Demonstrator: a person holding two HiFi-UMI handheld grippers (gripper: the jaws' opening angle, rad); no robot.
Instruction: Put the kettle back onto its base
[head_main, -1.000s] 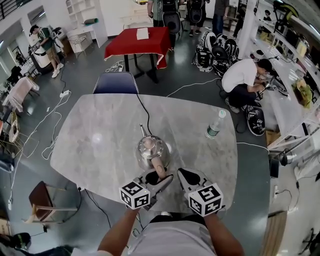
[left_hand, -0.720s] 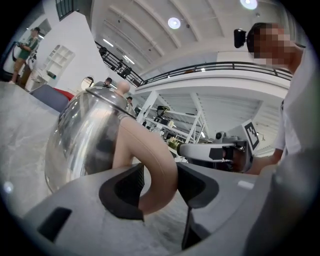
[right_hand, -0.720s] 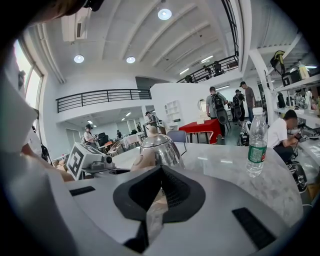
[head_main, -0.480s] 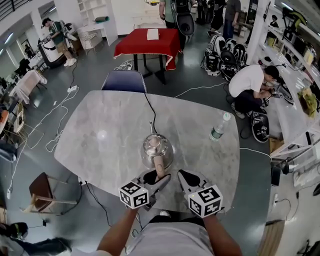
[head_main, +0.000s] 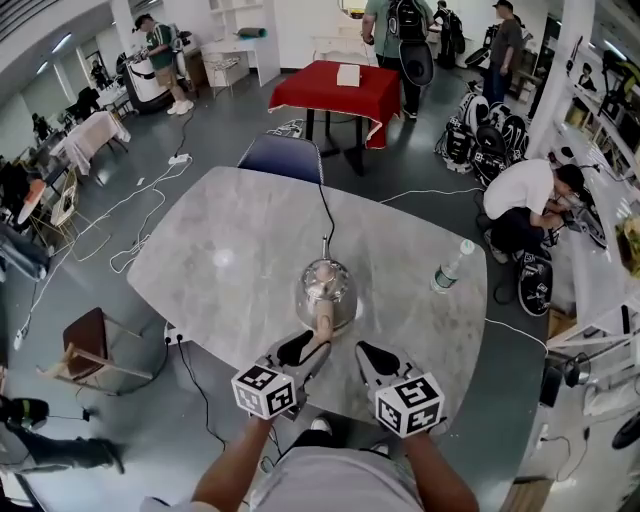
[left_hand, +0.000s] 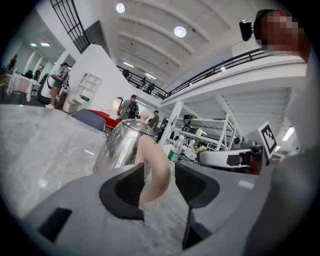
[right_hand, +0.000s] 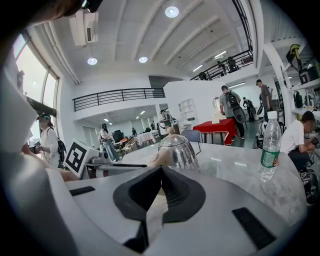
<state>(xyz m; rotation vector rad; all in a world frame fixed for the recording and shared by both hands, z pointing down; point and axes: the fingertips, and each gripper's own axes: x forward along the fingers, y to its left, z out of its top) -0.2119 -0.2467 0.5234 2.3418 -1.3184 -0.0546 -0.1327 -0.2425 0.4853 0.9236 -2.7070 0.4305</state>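
In the head view, the kettle (head_main: 326, 290) is standing upright on the marble table (head_main: 230, 270), a little toward 6 o'clock of the table's middle. Its long axis is running from 6 to 12 o'clock: the pale handle (head_main: 323, 322) is pointing at 6 o'clock, toward the person, and the thin spout (head_main: 323, 250) is pointing at 12 o'clock. A black cord (head_main: 324, 215) is trailing from its far side toward 12 o'clock and over the table's edge. Whether the base is lying under the kettle I cannot tell. A water bottle (head_main: 450, 268) is standing well apart at 3 o'clock. The left gripper (head_main: 308, 345) is sitting at the kettle's 6 o'clock, at the handle's end, and the right gripper (head_main: 372, 355) is hanging just beside it at 5 o'clock, clear of the kettle. In the left gripper view, the jaws are standing wide apart, having just been opening; the handle is rising between them, lying close against the left-hand pad with a clear gap to the other, so nothing is being clamped. In the right gripper view, the jaws are meeting at their tips with nothing between them, and the kettle is standing beyond them at 12 o'clock, its handle turned toward 9 o'clock.
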